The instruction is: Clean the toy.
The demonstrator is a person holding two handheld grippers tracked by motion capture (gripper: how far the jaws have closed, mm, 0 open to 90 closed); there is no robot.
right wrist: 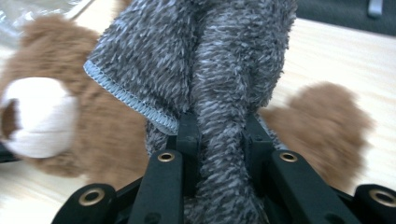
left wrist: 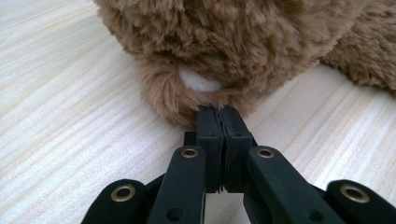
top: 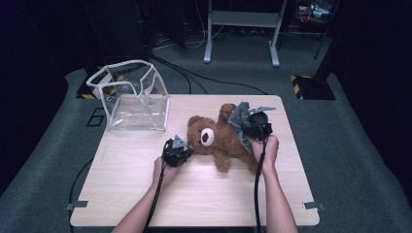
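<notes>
A brown teddy bear (top: 218,138) at table centre is pinched at the ear by the left gripper (top: 177,151); its grey garment (top: 238,121), at two o'clock, is clamped by the right gripper (top: 255,124), seemingly half removed.

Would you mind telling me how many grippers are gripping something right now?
2. The left gripper pinches the teddy bear by its ear; the right gripper clamps the grey garment over the bear's body.

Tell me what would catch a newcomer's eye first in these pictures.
A brown teddy bear lies at the middle of the wooden table. The right hand-held gripper pinches its grey knitted garment, while the left hand-held gripper, shut, nips its ear. A clear plastic bag stands open at the far-left corner.
</notes>
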